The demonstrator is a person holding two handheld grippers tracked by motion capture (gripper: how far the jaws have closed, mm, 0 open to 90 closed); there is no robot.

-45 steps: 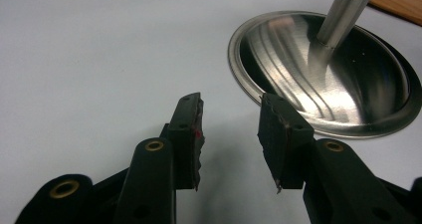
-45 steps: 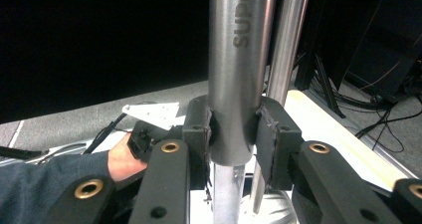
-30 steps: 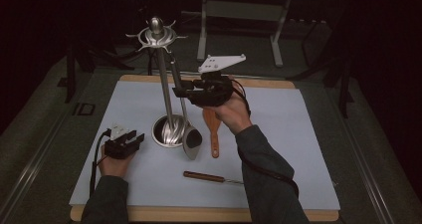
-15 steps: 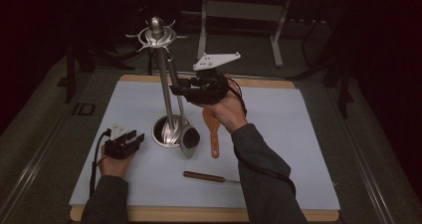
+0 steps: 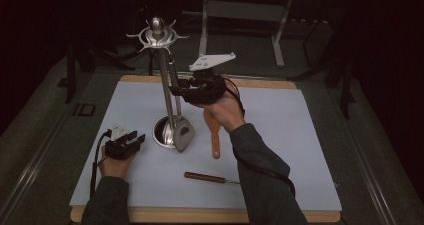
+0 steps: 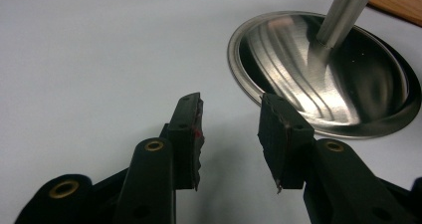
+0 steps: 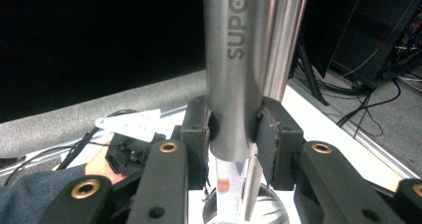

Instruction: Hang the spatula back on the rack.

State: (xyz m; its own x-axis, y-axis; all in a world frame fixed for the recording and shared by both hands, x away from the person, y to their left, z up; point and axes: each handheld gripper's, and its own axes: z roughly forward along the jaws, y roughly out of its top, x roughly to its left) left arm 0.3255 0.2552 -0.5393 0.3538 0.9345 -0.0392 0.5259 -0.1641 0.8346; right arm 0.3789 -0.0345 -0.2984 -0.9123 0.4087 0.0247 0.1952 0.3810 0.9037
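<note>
A steel utensil stand (image 5: 165, 85) with a hooked crown rises from its round base (image 5: 161, 131) on the pale mat. A steel spatula (image 5: 183, 135) leans along the pole, head down by the base. My right gripper (image 5: 175, 89) is shut on its handle (image 7: 239, 59), both pads touching it, though the jaws have just been opening a little. The stand's pole (image 7: 286, 45) is just behind. My left gripper (image 5: 139, 139) rests on the mat left of the base (image 6: 278, 50), open (image 6: 229, 119) with nothing between its fingers.
A wooden spatula (image 5: 214, 132) lies on the mat right of the stand, its blade tip (image 6: 393, 2) past the base. A wooden-handled knife (image 5: 205, 177) lies nearer the front edge. The mat (image 5: 300, 150) sits on a wooden board with dark floor around.
My right gripper and the steel spatula have shifted slightly left, closer to the pole. The left gripper has stayed where it was.
</note>
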